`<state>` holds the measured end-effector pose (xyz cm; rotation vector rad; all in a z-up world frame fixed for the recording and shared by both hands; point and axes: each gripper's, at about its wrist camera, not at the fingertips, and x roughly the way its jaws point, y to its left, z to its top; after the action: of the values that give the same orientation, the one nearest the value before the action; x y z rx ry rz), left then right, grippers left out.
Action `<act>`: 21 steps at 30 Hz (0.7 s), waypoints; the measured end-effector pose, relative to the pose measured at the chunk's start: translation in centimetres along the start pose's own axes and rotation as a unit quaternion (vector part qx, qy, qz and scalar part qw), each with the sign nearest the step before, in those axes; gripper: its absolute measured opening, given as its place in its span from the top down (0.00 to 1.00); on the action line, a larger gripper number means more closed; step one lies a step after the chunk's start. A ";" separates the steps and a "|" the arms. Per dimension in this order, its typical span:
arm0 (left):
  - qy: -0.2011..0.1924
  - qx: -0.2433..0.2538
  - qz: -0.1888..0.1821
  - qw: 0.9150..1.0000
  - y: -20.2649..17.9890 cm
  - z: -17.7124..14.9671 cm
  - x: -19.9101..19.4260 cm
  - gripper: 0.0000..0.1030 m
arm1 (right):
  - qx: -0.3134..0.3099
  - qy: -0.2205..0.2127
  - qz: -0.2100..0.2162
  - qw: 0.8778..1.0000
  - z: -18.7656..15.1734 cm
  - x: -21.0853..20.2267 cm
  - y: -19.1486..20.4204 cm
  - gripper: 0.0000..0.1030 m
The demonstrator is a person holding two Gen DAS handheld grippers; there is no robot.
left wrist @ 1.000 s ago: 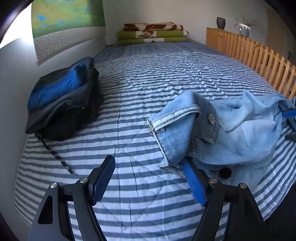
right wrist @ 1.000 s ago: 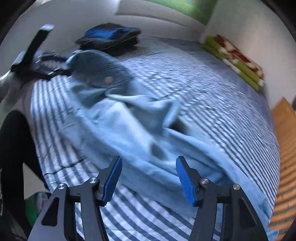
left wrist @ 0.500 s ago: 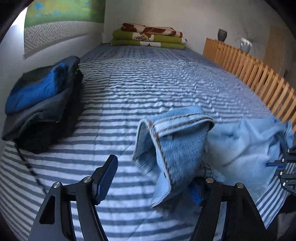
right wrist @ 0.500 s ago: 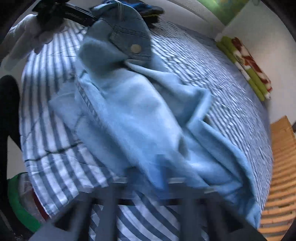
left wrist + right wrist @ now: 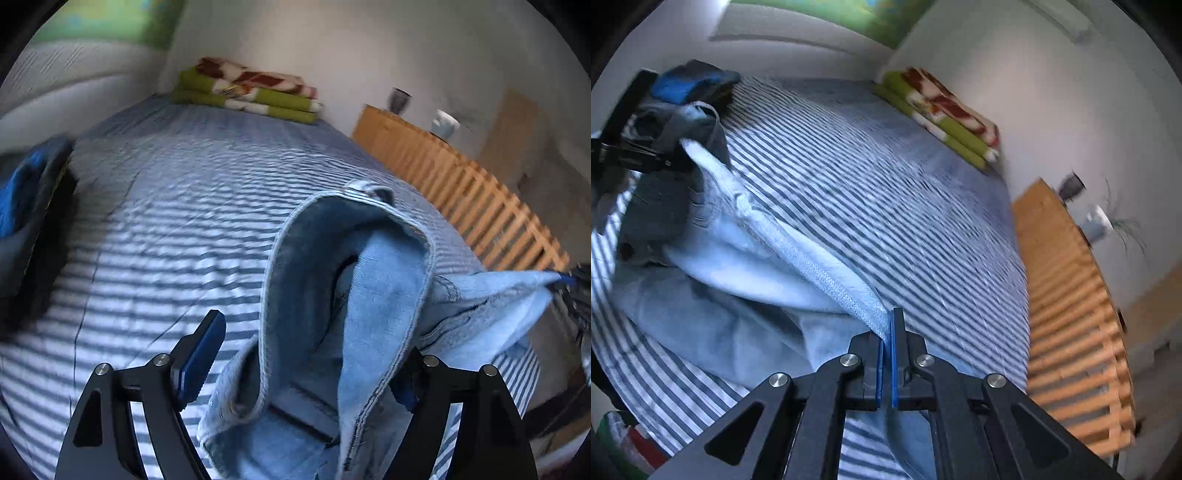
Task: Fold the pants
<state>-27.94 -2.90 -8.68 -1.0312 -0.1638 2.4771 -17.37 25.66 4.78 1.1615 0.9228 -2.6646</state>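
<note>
folding has barely begun by my read: jeans (image 5: 343, 295) hang bunched between my two tools above the striped bed (image 5: 166, 229), no crease laid. right gripper (image 5: 886, 354) is pressed together on a denim edge. left gripper (image 5: 306, 365) is spreading, waistband draped between its jaws. flattening and every fold remain.

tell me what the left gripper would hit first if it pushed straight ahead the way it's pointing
Most likely the jeans: their denim loop already hangs between the opening jaws of the left gripper. Behind it lies the striped bedcover.
</note>
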 end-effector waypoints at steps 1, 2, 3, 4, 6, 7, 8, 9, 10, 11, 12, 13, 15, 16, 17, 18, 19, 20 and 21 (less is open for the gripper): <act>-0.002 0.021 0.002 1.000 -1.1 0.0 0.2 0.11 | 0.007 0.011 -0.003 1.000 -0.6 0.5 -0.5 0.98; 0.002 0.037 0.000 0.999 -2.0 -0.1 0.6 0.08 | 0.015 0.026 -0.005 1.000 -1.5 1.3 -1.4 0.98; 0.008 0.048 -0.006 0.999 -2.7 -0.2 0.8 0.08 | 0.021 0.034 -0.007 0.999 -2.4 1.6 -1.8 0.98; 0.016 0.057 -0.012 0.998 -3.5 -0.3 1.1 0.08 | 0.031 0.045 -0.004 0.999 -3.6 2.0 -2.2 0.98; 0.027 0.065 -0.024 0.997 -5.0 -0.3 2.1 0.08 | 0.047 0.063 0.006 0.997 -5.7 2.2 -2.8 0.98; 0.030 0.070 -0.030 0.997 -5.8 -0.3 2.4 0.08 | 0.053 0.074 0.012 0.996 -7.2 2.4 -2.7 0.98; 0.032 0.072 -0.034 0.996 -6.3 -0.2 2.6 0.08 | 0.057 0.085 0.014 0.995 -8.7 2.8 -2.7 0.98; 0.032 0.076 -0.041 0.996 -7.1 0.0 2.7 0.08 | 0.058 0.094 0.013 0.994 -9.5 3.3 -2.6 0.98; 0.029 0.081 -0.055 0.995 -8.2 0.3 2.6 0.09 | 0.062 0.102 0.014 0.993 -10.3 3.7 -2.6 0.98; 0.026 0.084 -0.064 0.994 -8.7 0.5 2.4 0.09 | 0.066 0.106 0.015 0.992 -11.2 3.6 -2.3 0.98; 0.024 0.086 -0.069 0.994 -9.2 0.5 2.1 0.09 | 0.071 0.108 0.015 0.992 -11.5 3.7 -2.5 0.98; 0.023 0.091 -0.071 0.993 -9.7 0.5 1.6 0.09 | 0.076 0.108 0.016 0.991 -11.7 3.6 -2.5 0.98; 0.023 0.109 -0.068 0.992 -10.5 0.3 0.5 0.09 | 0.085 0.104 0.015 0.991 -12.0 3.3 -3.1 0.98; 0.022 0.119 -0.061 0.991 -10.6 0.0 -0.3 0.09 | 0.086 0.102 0.014 0.991 -11.9 3.1 -3.3 0.98; 0.021 0.122 -0.056 0.991 -10.9 -0.4 -1.3 0.09 | 0.089 0.099 0.012 0.991 -11.9 3.0 -3.5 0.98; 0.020 0.122 -0.052 0.991 -10.8 -0.7 -2.1 0.09 | 0.092 0.096 0.012 0.991 -11.8 2.9 -3.8 0.98; 0.019 0.122 -0.047 0.991 -10.7 -1.0 -2.9 0.09 | 0.093 0.093 0.013 0.991 -11.4 3.0 -4.1 0.98; 0.015 0.119 -0.044 0.992 -10.4 -1.2 -3.8 0.09 | 0.092 0.090 0.012 0.992 -11.0 3.1 -4.2 0.98; 0.013 0.117 -0.044 0.992 -10.3 -1.5 -4.7 0.09 | 0.090 0.086 0.012 0.992 -10.7 3.5 -4.5 0.98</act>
<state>-20.32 4.05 -3.89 -0.9357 0.0866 2.3361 -14.42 35.91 -1.06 1.4504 0.6952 -2.7082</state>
